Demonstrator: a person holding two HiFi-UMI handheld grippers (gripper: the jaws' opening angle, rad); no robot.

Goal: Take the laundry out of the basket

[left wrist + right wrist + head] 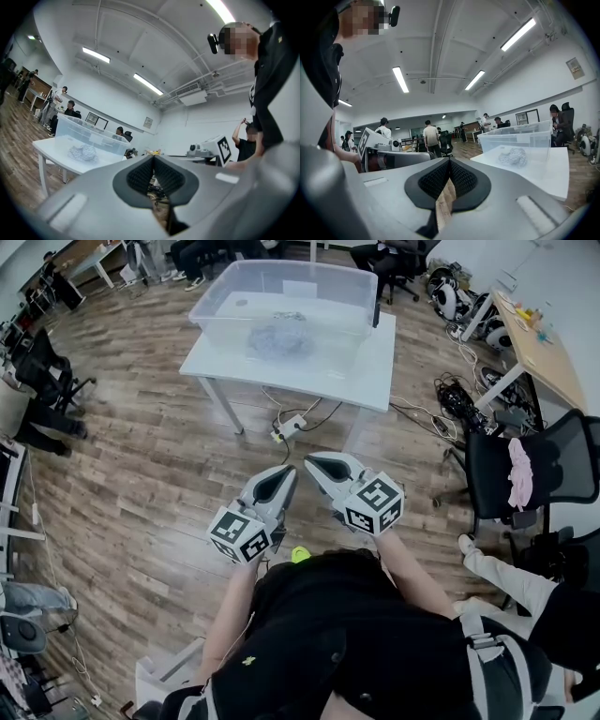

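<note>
Tabletop point(370, 371), white, stands well ahead of the person. On it sits the clear basket point(281, 296), its long side running across the head view. Laundry point(278, 338), a crumpled pale heap with no clear long axis, lies on the basket's bottom, towards the near wall. The left hand-held gripper point(286, 471) and right hand-held gripper point(315, 463) hang side by side, well short of the tabletop, both with jaws closed on nothing. The heap lies straight ahead, slightly towards the left one, which I judge marginally nearer. Either must open before reaching over the rim.
</note>
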